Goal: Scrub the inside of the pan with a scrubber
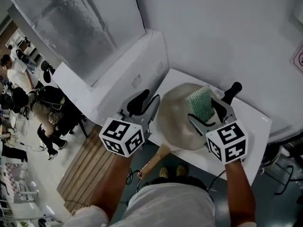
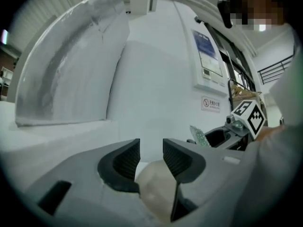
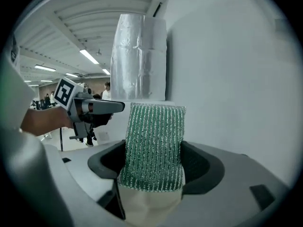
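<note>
1. Nearest in head view, we see the person's grey shirt [image 1: 173, 205]. Both forearms [image 1: 116, 178] reach fwd from it, each ending at one of the marker cubes [image 1: 122, 136].
2. Left gripper [image 2: 151, 156]: jaws stand apart, ribbed black pads [image 2: 125, 161] facing each other w/ nothing betw. them. The pale pan [image 2: 156, 186] shows only below the gap.
3. Right gripper [image 3: 154, 167]: jaws clamped on the scrubber [image 3: 154, 136], a green glittery mesh pad. It stands upright betw. the pads, w/ its free end seen against the white wall [image 3: 232, 79].
4. In head view the pan is cream and round, and lies on the white table [image 1: 253, 122]. We see it betw. the two grippers. The right gripper overlaps its right side, and the left gripper is just beside its left rim.
5. The pan's wooden handle [image 1: 152, 162] runs toward the person, past the table's near edge.
6. We can't tell from head view how high the grippers are over the pan.
7. Cross-check: the left gripper view shows the right gripper's cube and a bit of green mesh at right. The right gripper view shows the left gripper at left, held by a hand.
8. Surroundings:
   - a silvery foil panel [image 1: 71, 27] up-left
   - a small red-and-white sign [image 2: 211, 104] on the wall
   - people [image 1: 45, 108] far left, near a slatted wood floor panel [image 1: 85, 167]
   - ceiling strip lights [image 3: 92, 56]
</note>
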